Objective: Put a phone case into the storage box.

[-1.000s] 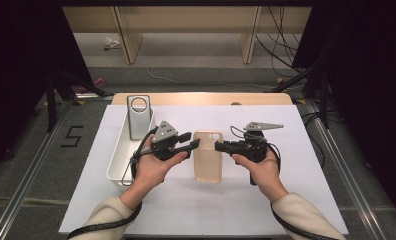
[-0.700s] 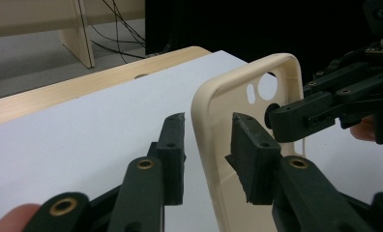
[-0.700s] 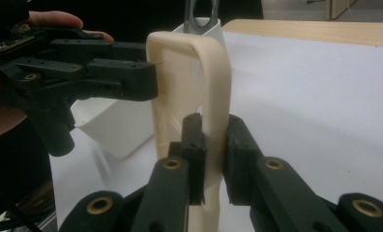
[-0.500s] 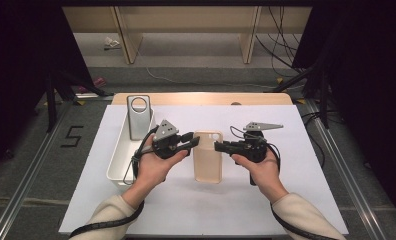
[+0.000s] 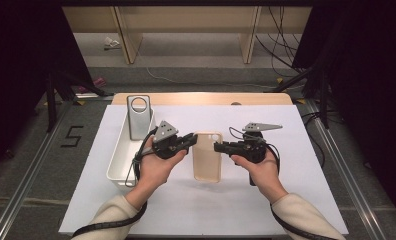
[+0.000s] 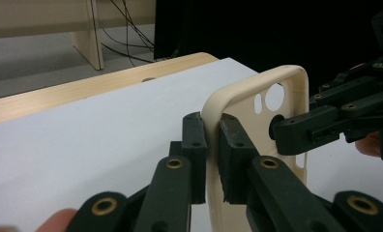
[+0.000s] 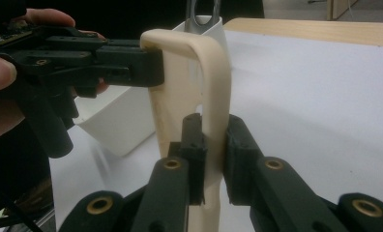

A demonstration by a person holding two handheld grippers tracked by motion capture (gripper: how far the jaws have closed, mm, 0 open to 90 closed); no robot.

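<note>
A beige phone case [image 5: 207, 160] hangs just above the white table sheet, held between the two grippers. My left gripper [image 5: 192, 141] has just been closing and its pads now press on the case's left rim [image 6: 210, 104]. My right gripper [image 5: 217, 147] is shut on the opposite long rim [image 7: 217, 87], near the camera cut-outs [image 6: 272, 95]. In the left gripper view the right gripper's fingers [image 6: 320, 126] meet the case from the far side. In the right gripper view the left gripper's fingers [image 7: 126, 63] clamp the far edge.
A white rectangular bin [image 5: 120, 155] stands at the left of the sheet, with a grey phone case [image 5: 138, 116] leaning upright at its far end. The sheet [image 5: 286, 200] lies on a wooden table [image 5: 201, 98]. Dark stands and cables flank both sides.
The left gripper's jaws have narrowed onto the beige case's left rim. Both hands and the case have stayed where they were.
</note>
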